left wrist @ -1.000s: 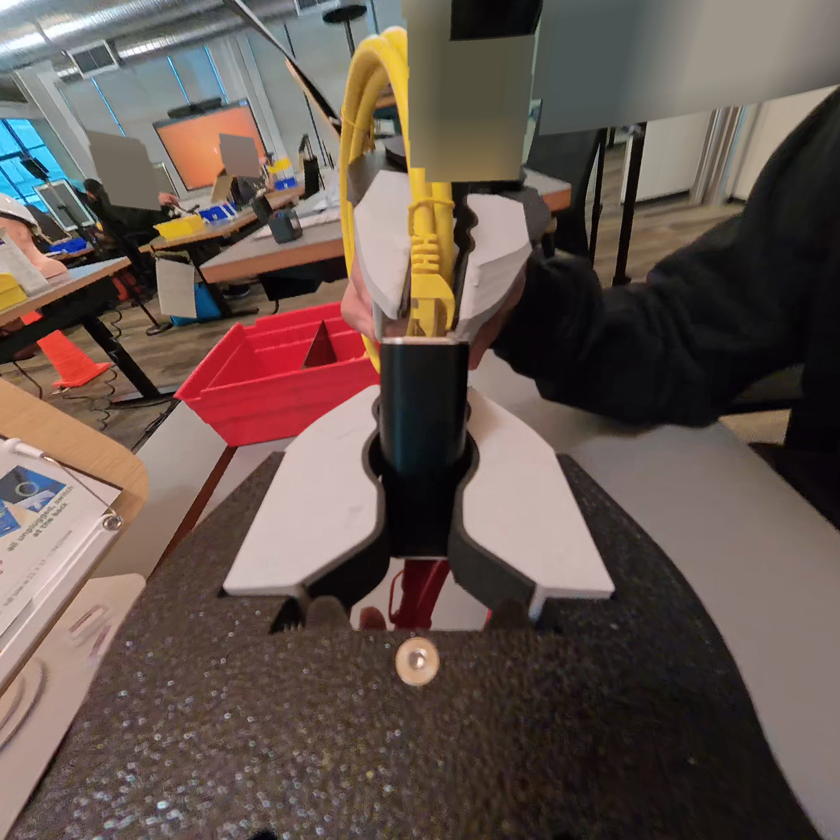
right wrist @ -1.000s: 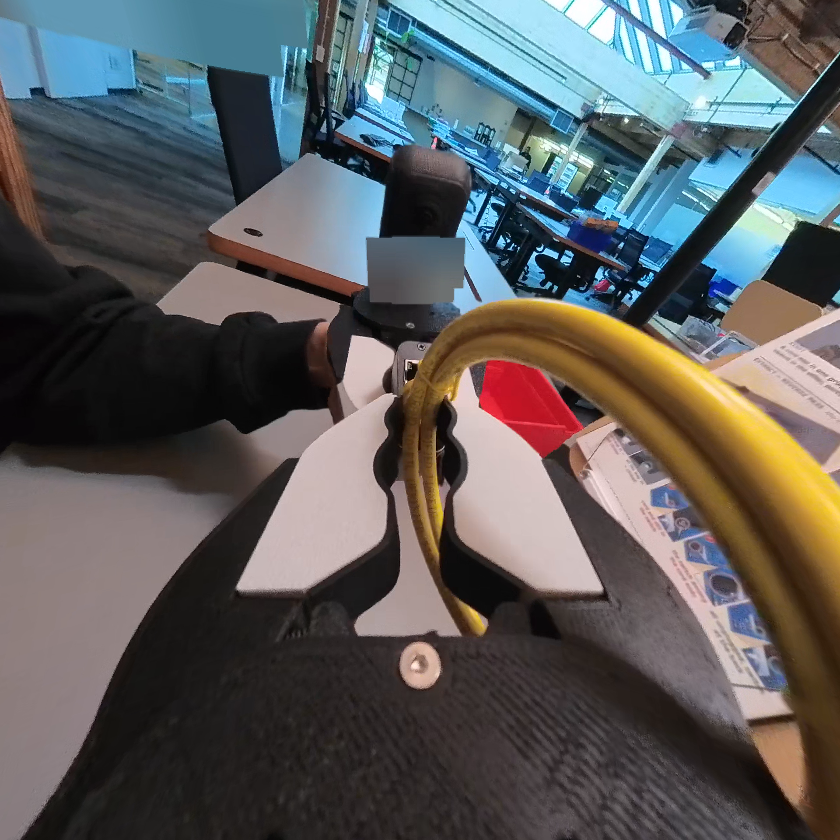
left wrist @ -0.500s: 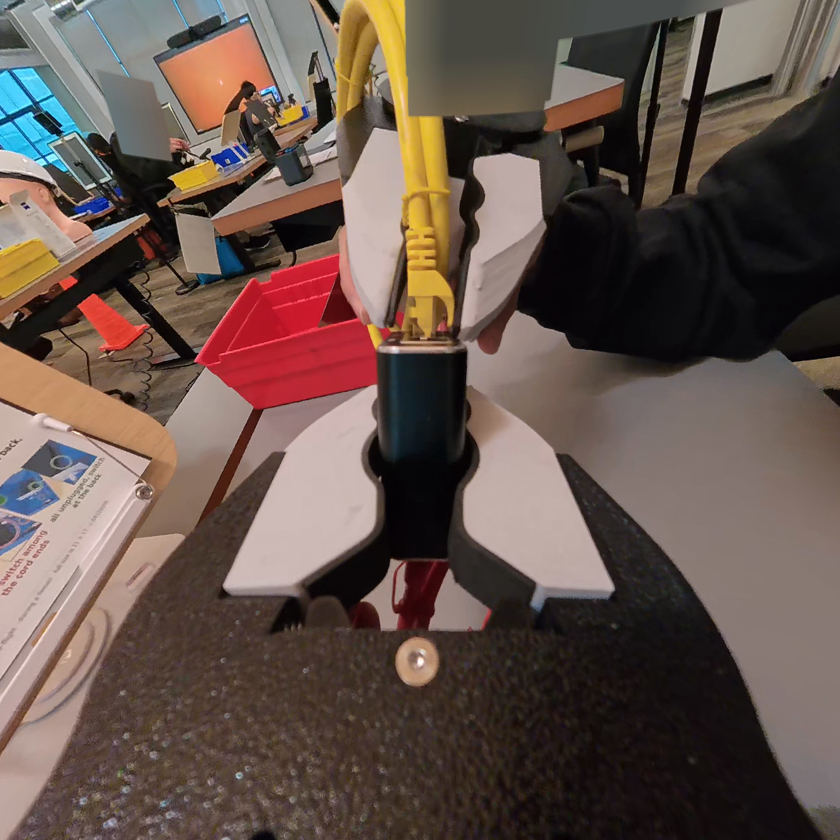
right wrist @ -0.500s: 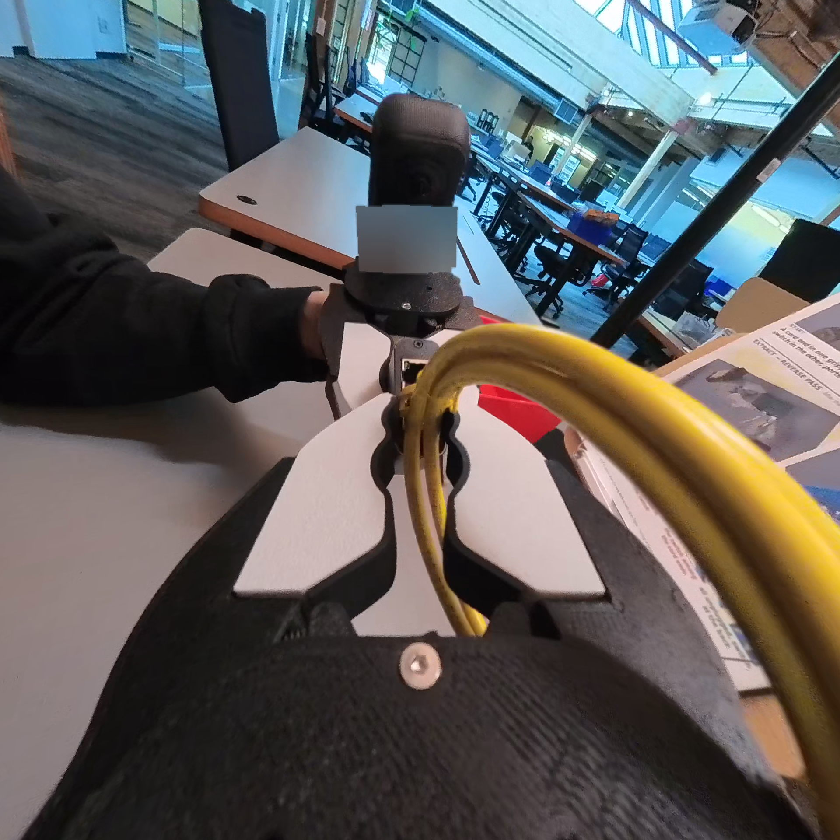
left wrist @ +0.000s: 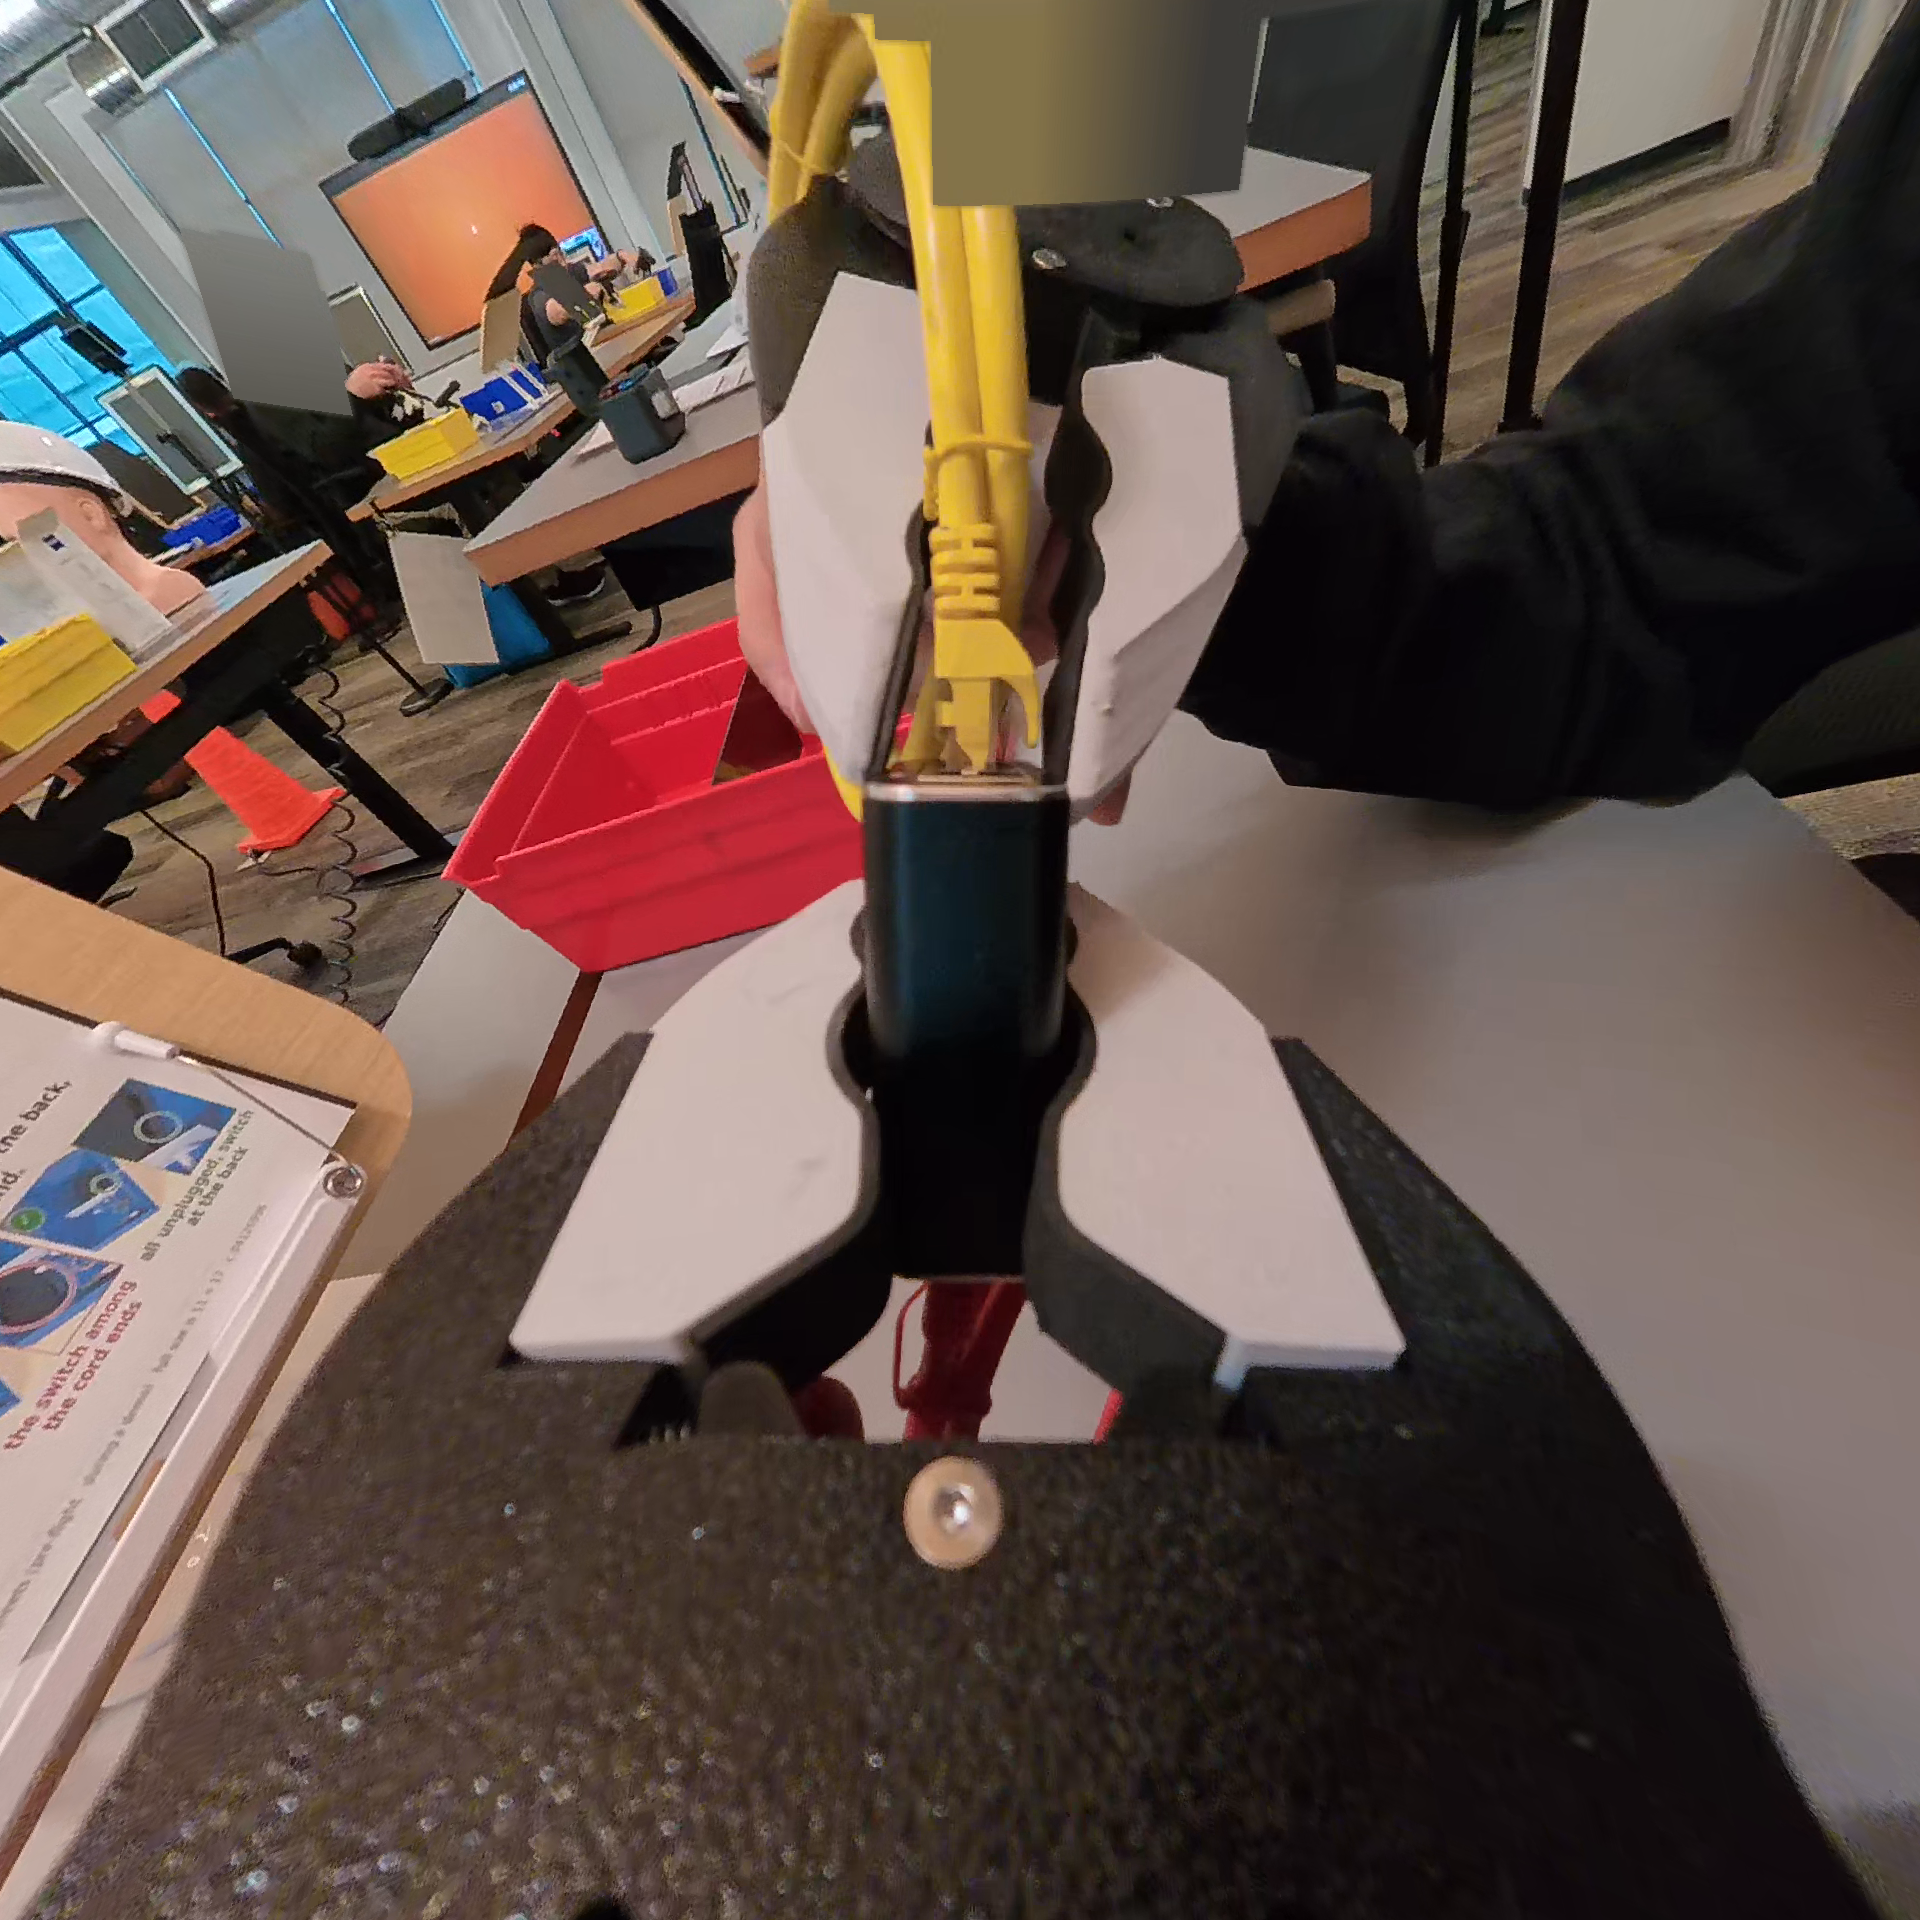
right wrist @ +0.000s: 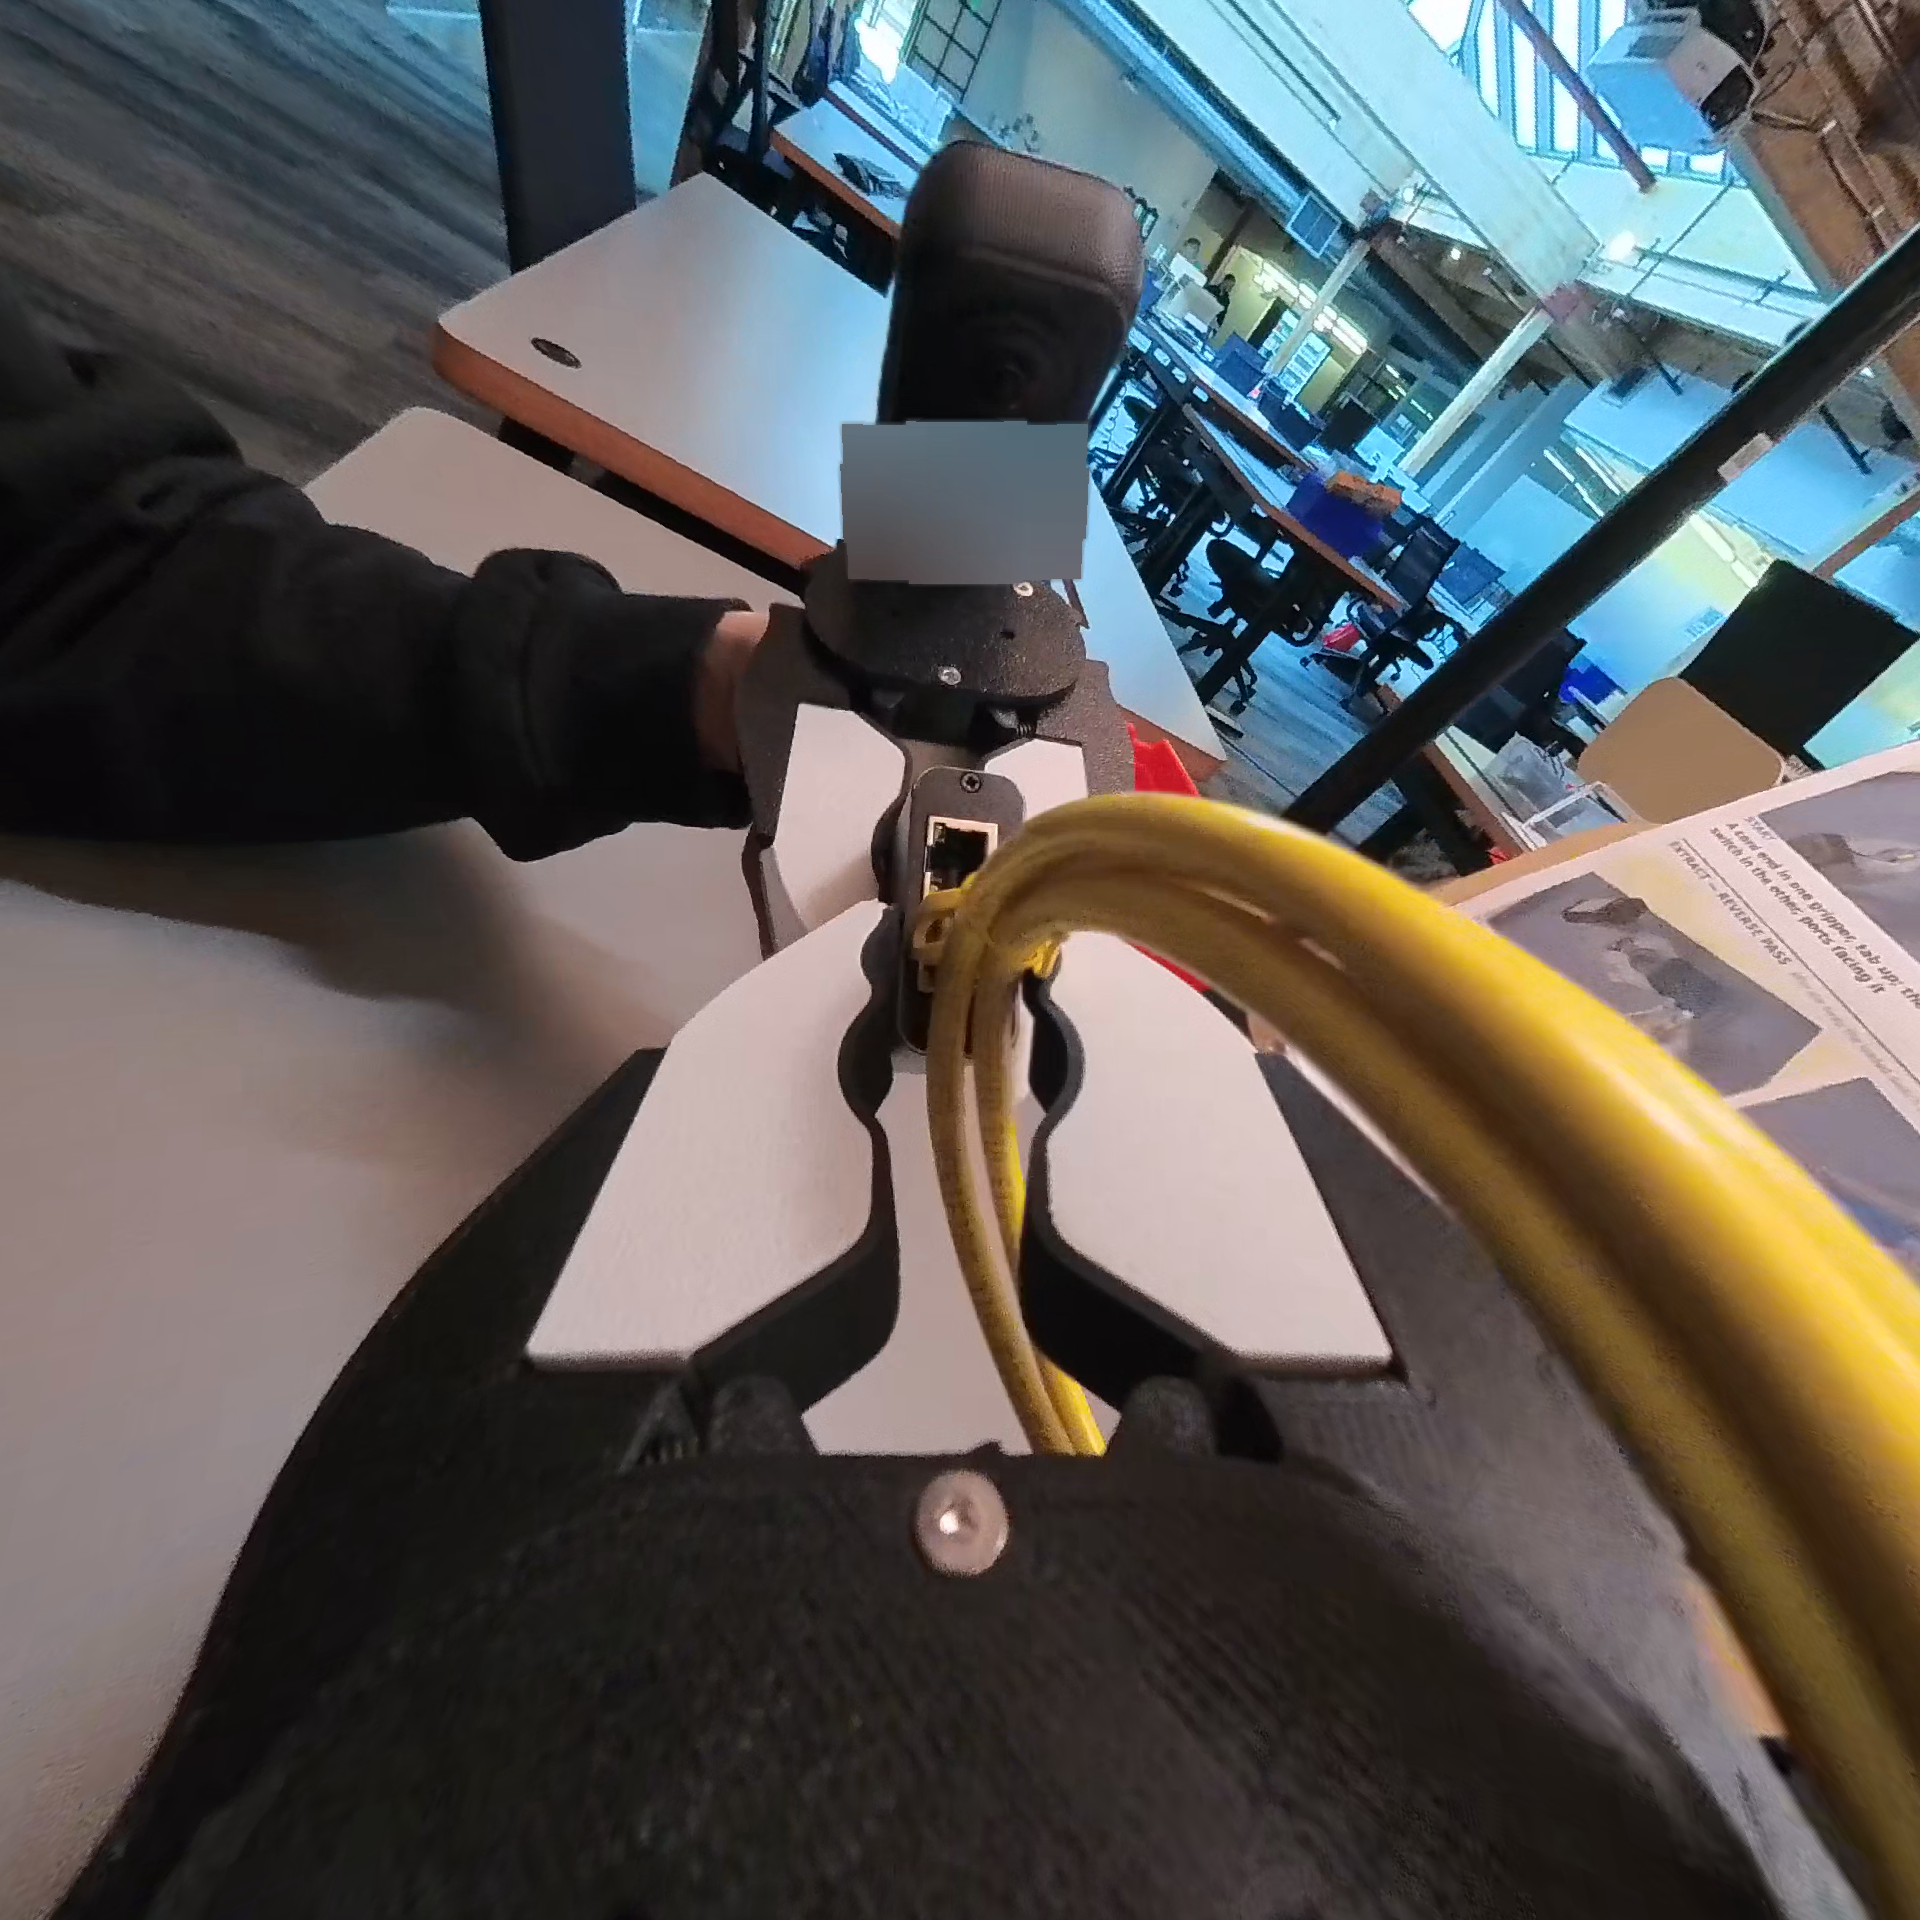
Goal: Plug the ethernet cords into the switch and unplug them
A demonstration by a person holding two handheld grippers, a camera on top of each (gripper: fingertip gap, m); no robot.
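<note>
Yellow ethernet cord (left wrist: 971, 343), dark blue switch (left wrist: 961, 914), red bin (left wrist: 665, 821), grey table (left wrist: 1507, 1039)

Red bin (left wrist: 665, 831) at table edge (left wrist: 1455, 987); orange cone (left wrist: 249, 779) on floor.

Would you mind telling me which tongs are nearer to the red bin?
Left. In the left wrist view, the left tongs, shut on the switch, sit just right of the red bin; the right tongs, shut on the yellow cord, are raised behind it.

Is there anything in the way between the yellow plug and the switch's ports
Nothing visible. The right gripper holds the yellow plug right at the port face of the switch, which the left gripper clamps. One port shows open beside the plug.
</note>
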